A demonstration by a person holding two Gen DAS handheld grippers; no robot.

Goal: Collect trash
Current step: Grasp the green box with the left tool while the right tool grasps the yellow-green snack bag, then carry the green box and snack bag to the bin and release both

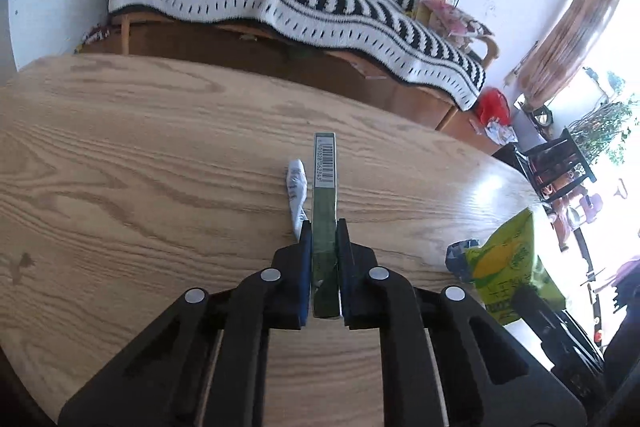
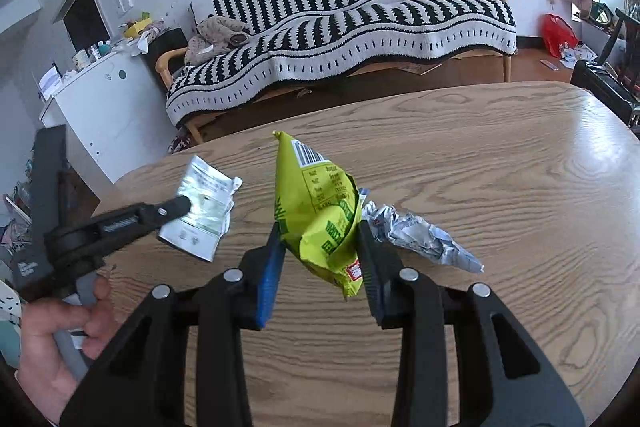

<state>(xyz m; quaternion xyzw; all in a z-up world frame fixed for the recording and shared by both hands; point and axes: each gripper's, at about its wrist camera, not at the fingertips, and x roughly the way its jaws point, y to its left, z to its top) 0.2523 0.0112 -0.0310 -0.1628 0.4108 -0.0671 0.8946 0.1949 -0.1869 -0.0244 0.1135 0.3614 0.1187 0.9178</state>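
My left gripper (image 1: 324,227) is shut on a flattened green-and-silver carton (image 1: 325,187) with a barcode, held edge-on above the wooden table (image 1: 140,155). It also shows in the right wrist view (image 2: 200,211), pinched by the left gripper (image 2: 182,205). My right gripper (image 2: 320,231) is shut on a yellow-green snack bag (image 2: 316,211), held above the table (image 2: 500,167); the bag also shows in the left wrist view (image 1: 508,267). A crumpled blue-white wrapper (image 2: 424,235) lies on the table just right of the right fingers. The left wrist view shows a crumpled white wrapper (image 1: 297,191) next to the carton.
A sofa with a black-and-white striped blanket (image 2: 340,39) stands beyond the table's far edge. A white cabinet (image 2: 100,99) is at the left. A red bag (image 2: 558,35) and loose papers lie on the floor at the right, near dark shelving (image 1: 556,163).
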